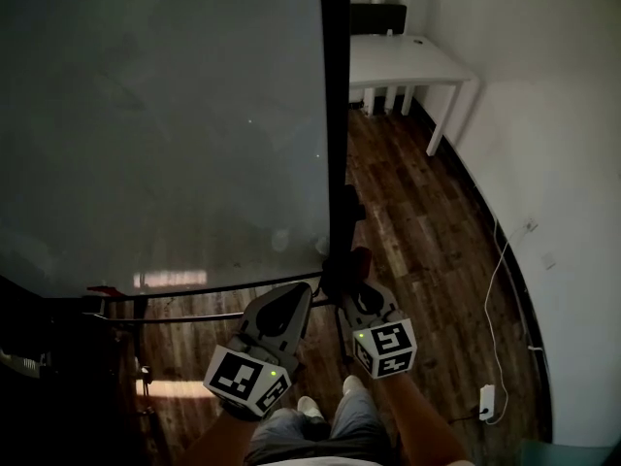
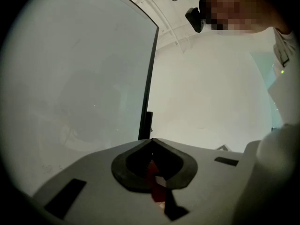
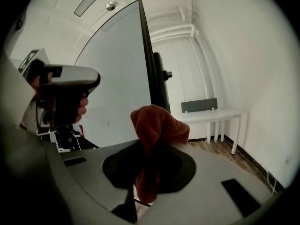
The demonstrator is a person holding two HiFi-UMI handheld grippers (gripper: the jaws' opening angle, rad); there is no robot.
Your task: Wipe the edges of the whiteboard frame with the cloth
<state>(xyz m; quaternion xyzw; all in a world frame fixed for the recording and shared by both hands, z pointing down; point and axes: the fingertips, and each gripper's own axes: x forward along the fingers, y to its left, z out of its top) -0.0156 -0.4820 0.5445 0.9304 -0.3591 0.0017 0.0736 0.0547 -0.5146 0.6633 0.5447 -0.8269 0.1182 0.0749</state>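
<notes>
Likely pre-wipe stage: R gripper [image 3: 152, 146], fingers pinching crumpled red cloth [image 3: 157, 124], near whiteboard's black frame edge [image 1: 335, 115]; L gripper [image 2: 151, 142] fingers pressed together, empty; next: press cloth onto frame, slide along.

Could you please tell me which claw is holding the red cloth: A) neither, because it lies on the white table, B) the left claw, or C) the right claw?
C: the right gripper view shows the red cloth pinched between the jaws of the right claw, bunched up above them.
</notes>
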